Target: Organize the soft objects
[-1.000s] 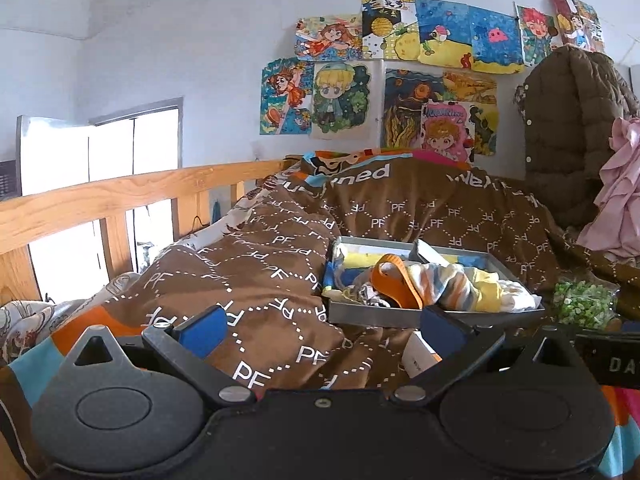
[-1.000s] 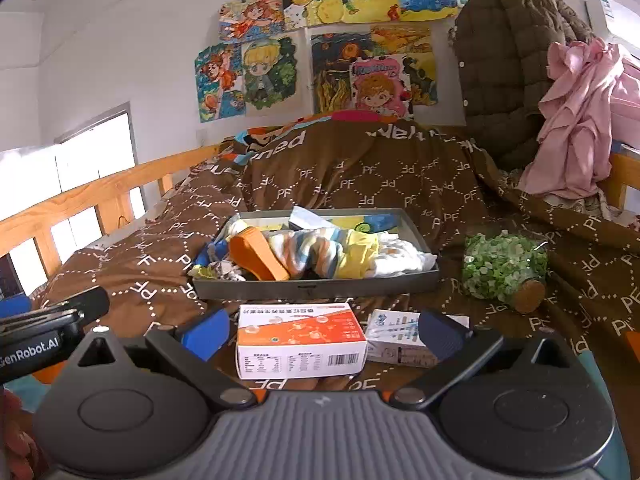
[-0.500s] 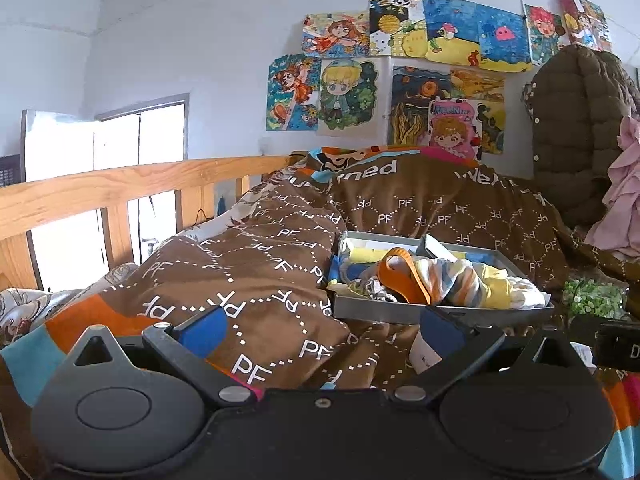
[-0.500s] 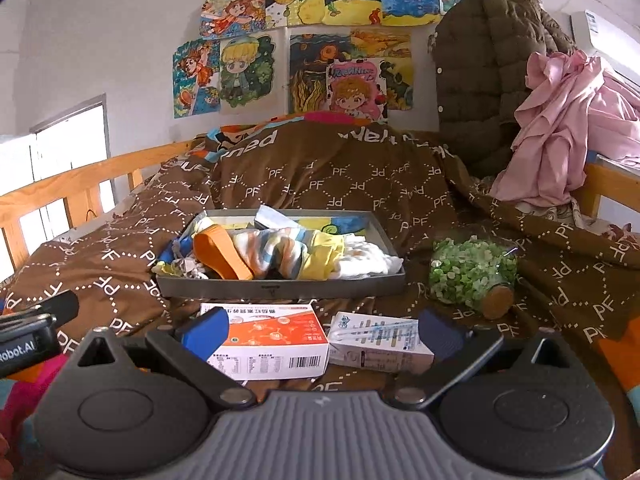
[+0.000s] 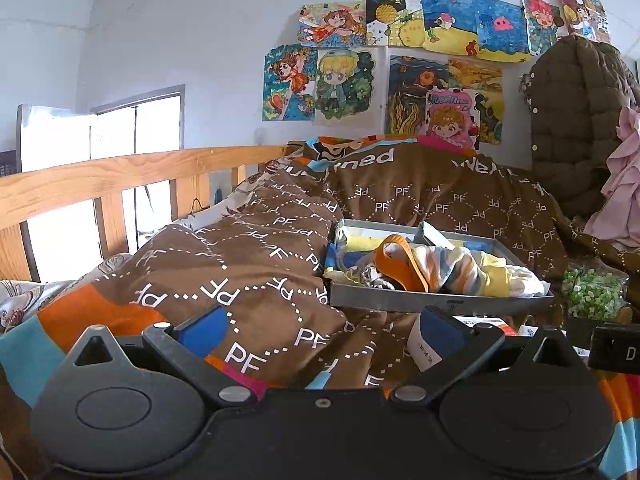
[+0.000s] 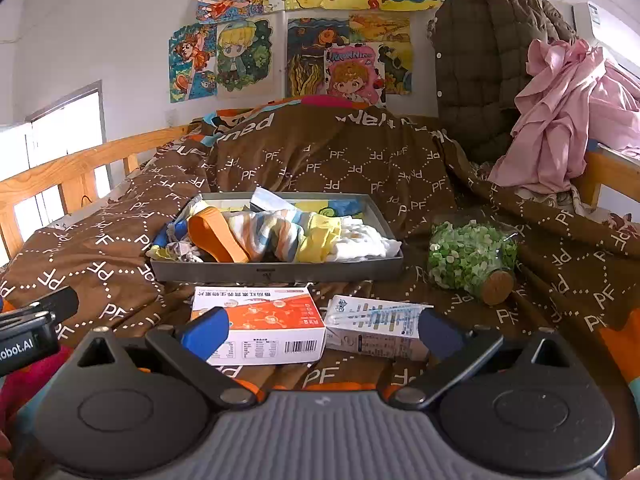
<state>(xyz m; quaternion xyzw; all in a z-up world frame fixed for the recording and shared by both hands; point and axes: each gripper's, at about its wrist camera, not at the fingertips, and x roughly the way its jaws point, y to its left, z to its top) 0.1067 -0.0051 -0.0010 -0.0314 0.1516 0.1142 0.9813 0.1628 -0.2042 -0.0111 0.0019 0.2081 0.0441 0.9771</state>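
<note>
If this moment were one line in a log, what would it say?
left gripper: open, empty | right gripper: open, empty, above orange box | grey tray: heaped with soft clothes | no grasp yet

My pads (image 6: 206,330) are bright blue on black arms, hovering over a brown quilt (image 6: 340,160) with white dotted diamonds and "PF" letters. Grey tray (image 6: 276,270) holds an orange, blue and white striped cloth (image 6: 272,236), plus something yellow (image 6: 320,236). Orange-and-white box (image 6: 264,320) sits up front.
</note>
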